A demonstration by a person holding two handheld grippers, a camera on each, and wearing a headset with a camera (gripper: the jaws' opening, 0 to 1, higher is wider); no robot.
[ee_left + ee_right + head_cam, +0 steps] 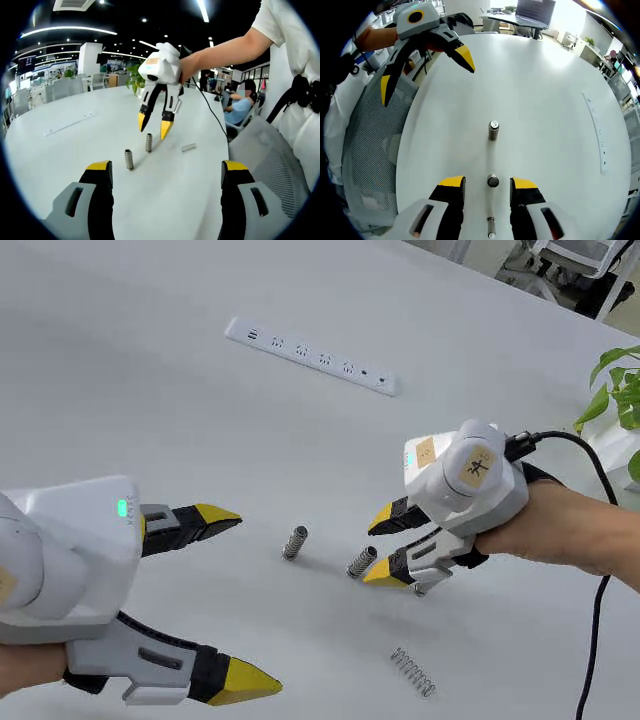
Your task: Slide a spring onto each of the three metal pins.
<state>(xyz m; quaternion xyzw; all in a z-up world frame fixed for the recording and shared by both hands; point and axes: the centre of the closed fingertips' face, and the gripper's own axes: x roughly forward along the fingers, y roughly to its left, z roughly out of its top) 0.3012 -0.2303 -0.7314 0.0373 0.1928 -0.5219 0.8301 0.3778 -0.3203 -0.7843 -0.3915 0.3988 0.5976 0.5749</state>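
**Two springs seated, one spring and one pin to go**

Your right gripper (488,182) sits low over the row of pins. Its jaws are spread, one on each side of the middle spring (493,181), with a gap on both sides, so it pinches nothing. That spring stands upright by itself, which tells me the pin inside carries it, not the jaws.

Your left gripper (235,598) hangs at the near left, jaws wide apart and empty. It is well apart from the row, which leaves the right one room to work and keeps your sight of the pins open.

Now the count. There are three springs:
- The left spring (294,542) and the middle spring both stand upright on their pins.
- The loose spring (412,672) lies on its side on the table (150,390), at the near right and apart from the row.

There are three pins in a line. Two are sleeved by springs, with only their round tops showing in the right gripper view. The third, the bare pin (491,222), stands back between the bases of the right jaws. It is thin and small there, so I call it bare with some doubt.

One power strip (310,355) lies at the far side, clear of the work.

By my reckoning the task is two thirds done. When you go for the loose spring, grip it near one end so the other end is free to slip over the bare pin.
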